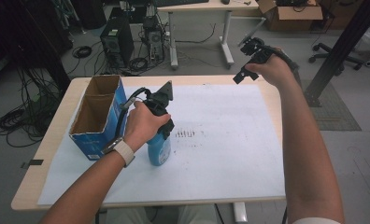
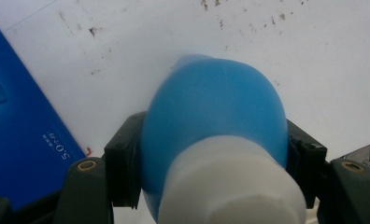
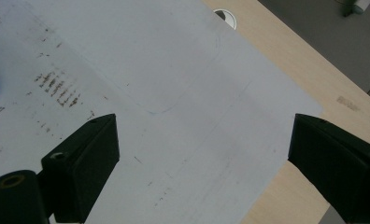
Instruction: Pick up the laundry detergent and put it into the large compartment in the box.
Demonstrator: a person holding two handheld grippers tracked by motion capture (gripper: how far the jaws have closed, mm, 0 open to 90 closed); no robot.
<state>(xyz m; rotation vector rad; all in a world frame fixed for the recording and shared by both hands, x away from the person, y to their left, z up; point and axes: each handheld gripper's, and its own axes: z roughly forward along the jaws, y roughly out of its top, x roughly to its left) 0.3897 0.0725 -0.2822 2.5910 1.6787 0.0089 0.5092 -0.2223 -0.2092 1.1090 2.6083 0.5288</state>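
Observation:
A blue bottle (image 1: 160,150) with a white cap stands upright on the white sheet (image 1: 220,140), just right of an open blue cardboard box (image 1: 96,116). My left gripper (image 1: 162,130) is shut on it from above. In the left gripper view the black pads press both sides of the bottle (image 2: 211,107) just below the white cap (image 2: 230,186), with the blue box (image 2: 19,140) close at the left. My right gripper (image 1: 246,60) is held up over the table's far right corner. Its jaws stand wide open with nothing between them (image 3: 202,149).
The wooden table (image 1: 52,140) carries the stained white sheet (image 3: 174,70), and a cable hole (image 3: 226,16) sits near its far edge. Beyond the table stand computer towers (image 1: 117,39), floor cables, a desk (image 1: 202,7) and a cardboard box (image 1: 293,14).

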